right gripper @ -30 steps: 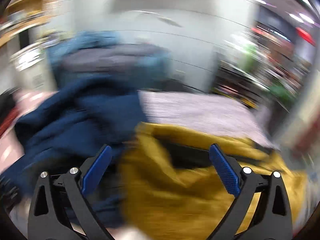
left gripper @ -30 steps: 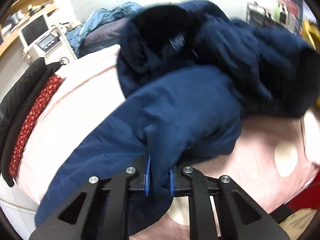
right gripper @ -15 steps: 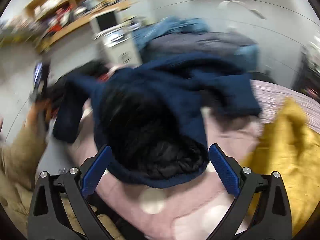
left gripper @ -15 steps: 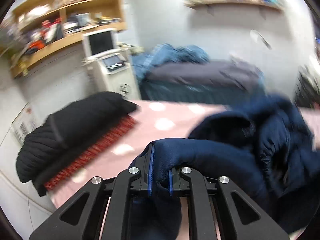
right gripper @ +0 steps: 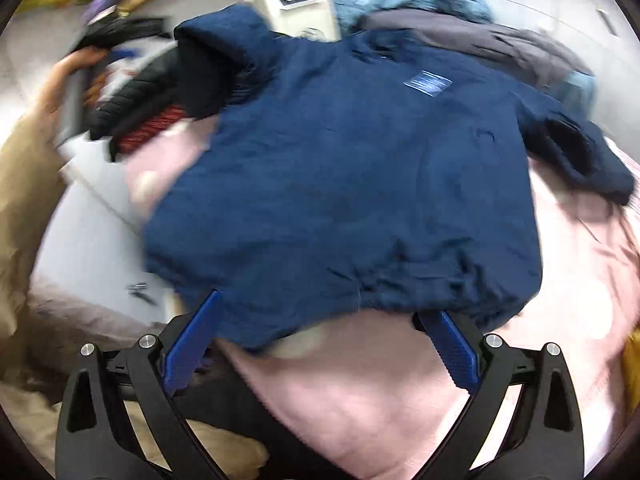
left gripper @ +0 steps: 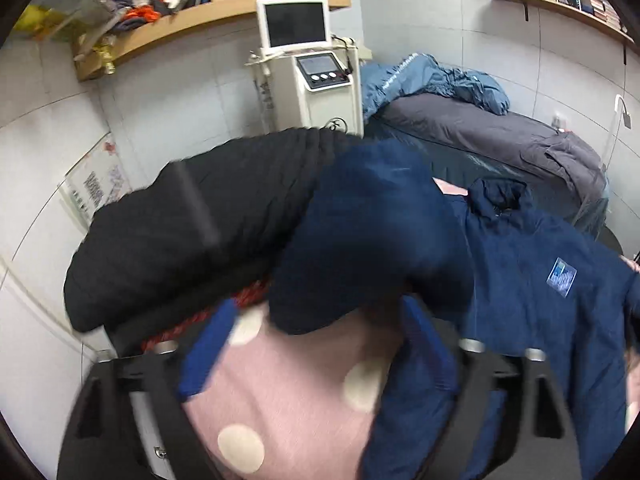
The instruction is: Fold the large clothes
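Both tongs stand wide and empty: left gripper (left gripper: 316, 356) has just been opening, nothing between its fingers; right gripper (right gripper: 320, 344) hovers at the hem. Navy jacket (right gripper: 360, 168) lies spread on the pink bedspread (right gripper: 360, 400), sleeve at two o'clock. No fold made yet.

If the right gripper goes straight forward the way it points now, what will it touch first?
Most likely the hem of the navy jacket, which lies just ahead of the open right gripper on the pink blanket. The picture is blurred, so depth is uncertain.
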`<act>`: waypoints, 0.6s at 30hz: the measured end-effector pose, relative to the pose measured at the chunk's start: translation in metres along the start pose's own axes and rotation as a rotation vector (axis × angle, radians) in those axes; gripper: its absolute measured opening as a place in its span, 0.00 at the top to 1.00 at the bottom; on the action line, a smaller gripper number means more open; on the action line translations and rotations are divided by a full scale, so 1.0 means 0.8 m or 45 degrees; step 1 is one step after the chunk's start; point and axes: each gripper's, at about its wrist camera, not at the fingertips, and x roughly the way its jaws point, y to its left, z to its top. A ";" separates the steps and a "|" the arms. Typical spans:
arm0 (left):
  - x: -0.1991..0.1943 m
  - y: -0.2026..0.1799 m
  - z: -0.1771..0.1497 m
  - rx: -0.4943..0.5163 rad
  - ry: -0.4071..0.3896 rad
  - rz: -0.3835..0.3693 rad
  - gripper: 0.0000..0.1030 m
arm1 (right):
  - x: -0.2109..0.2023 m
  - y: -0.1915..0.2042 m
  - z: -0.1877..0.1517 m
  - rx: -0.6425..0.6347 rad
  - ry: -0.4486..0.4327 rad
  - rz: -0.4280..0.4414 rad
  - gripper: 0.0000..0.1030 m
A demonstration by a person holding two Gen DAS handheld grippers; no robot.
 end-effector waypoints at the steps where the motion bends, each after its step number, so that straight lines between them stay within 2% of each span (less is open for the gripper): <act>1: -0.005 0.006 -0.013 -0.012 -0.006 -0.020 0.08 | -0.004 -0.007 -0.001 0.012 0.002 -0.033 0.07; 3: -0.018 0.019 -0.049 -0.064 0.011 -0.115 0.06 | -0.018 -0.040 -0.008 0.085 -0.004 -0.002 0.07; 7: -0.024 0.038 -0.100 -0.136 0.081 -0.320 0.06 | -0.055 -0.089 -0.024 0.242 -0.084 0.155 0.07; 8: -0.017 0.041 -0.115 -0.146 0.113 -0.381 0.06 | -0.064 -0.104 -0.024 0.311 -0.122 0.229 0.07; 13: 0.006 0.023 -0.186 -0.182 0.296 -0.555 0.06 | -0.083 -0.135 -0.030 0.603 -0.201 0.583 0.07; 16: 0.016 0.005 -0.219 -0.197 0.387 -0.704 0.06 | -0.092 -0.139 -0.033 0.617 -0.231 0.650 0.07; 18: 0.023 -0.012 -0.233 -0.164 0.460 -0.736 0.06 | -0.103 -0.139 -0.041 0.586 -0.269 0.599 0.07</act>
